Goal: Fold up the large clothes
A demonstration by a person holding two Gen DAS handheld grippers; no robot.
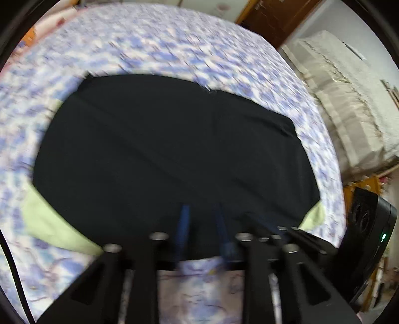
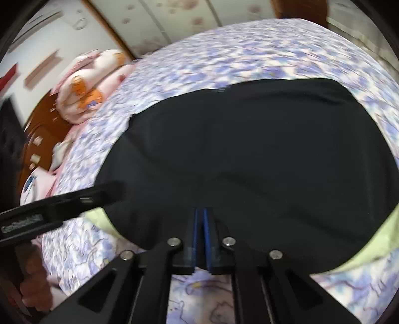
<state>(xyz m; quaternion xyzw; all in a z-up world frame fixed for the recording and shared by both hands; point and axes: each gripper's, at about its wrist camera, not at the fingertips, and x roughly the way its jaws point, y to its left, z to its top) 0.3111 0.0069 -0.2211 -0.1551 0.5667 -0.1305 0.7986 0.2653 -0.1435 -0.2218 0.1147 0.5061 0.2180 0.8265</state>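
A large black garment (image 1: 174,149) lies spread flat on the bed; it also fills the middle of the right wrist view (image 2: 261,162). My left gripper (image 1: 202,211) hovers over its near edge with a clear gap between the blue fingers, and it is blurred. My right gripper (image 2: 201,211) is over the near edge too, its blue fingers pressed almost together with nothing seen between them. The left gripper's body shows in the right wrist view (image 2: 62,202) at the left.
The bed has a blue-and-white floral sheet (image 1: 174,40) with a pale green patch (image 1: 49,224). A pink and orange folded quilt (image 2: 84,87) lies by a wooden headboard (image 2: 42,139). A covered cabinet (image 1: 344,94) and a wooden door (image 1: 279,17) stand to the right.
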